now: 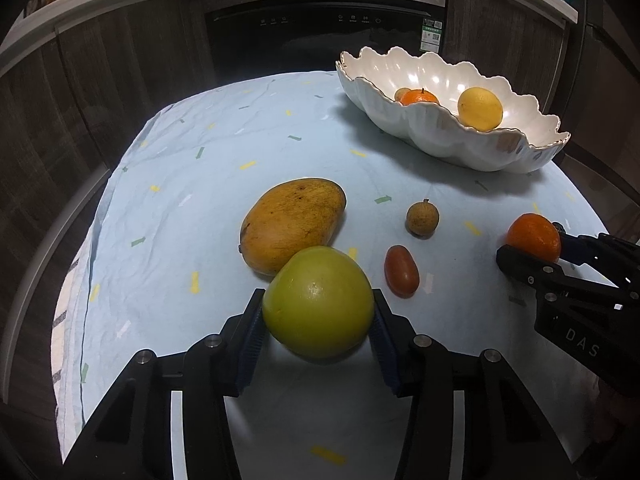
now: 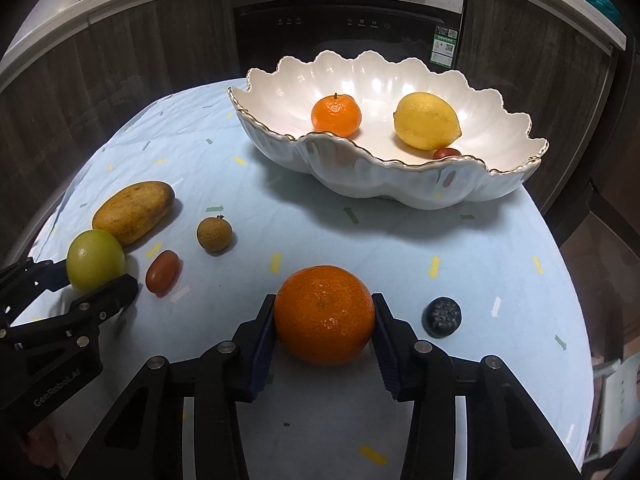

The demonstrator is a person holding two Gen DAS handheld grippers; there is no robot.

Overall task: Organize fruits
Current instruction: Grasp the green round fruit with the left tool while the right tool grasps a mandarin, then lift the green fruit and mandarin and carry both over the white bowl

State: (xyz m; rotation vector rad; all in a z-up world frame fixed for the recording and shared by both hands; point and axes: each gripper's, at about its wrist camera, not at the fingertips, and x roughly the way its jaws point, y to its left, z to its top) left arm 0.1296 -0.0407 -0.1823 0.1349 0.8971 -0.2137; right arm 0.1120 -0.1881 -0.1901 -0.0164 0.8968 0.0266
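My left gripper [image 1: 318, 312] is shut on a green round fruit [image 1: 318, 302], just in front of a mango [image 1: 292, 224]; it also shows in the right wrist view [image 2: 94, 260]. My right gripper [image 2: 324, 320] is shut on an orange mandarin [image 2: 324, 314], which also shows in the left wrist view [image 1: 534, 238]. The white scalloped bowl [image 2: 400, 184] at the back right holds a mandarin [image 2: 336, 115], a lemon [image 2: 426, 126] and a small red tomato [image 2: 446, 153].
On the light blue cloth lie a red oblong tomato [image 2: 162, 272], a brown longan [image 2: 215, 234] and a dark blueberry [image 2: 442, 317]. A dark oven front [image 2: 348, 28] and cabinets stand behind the table. The table edge curves off at left and right.
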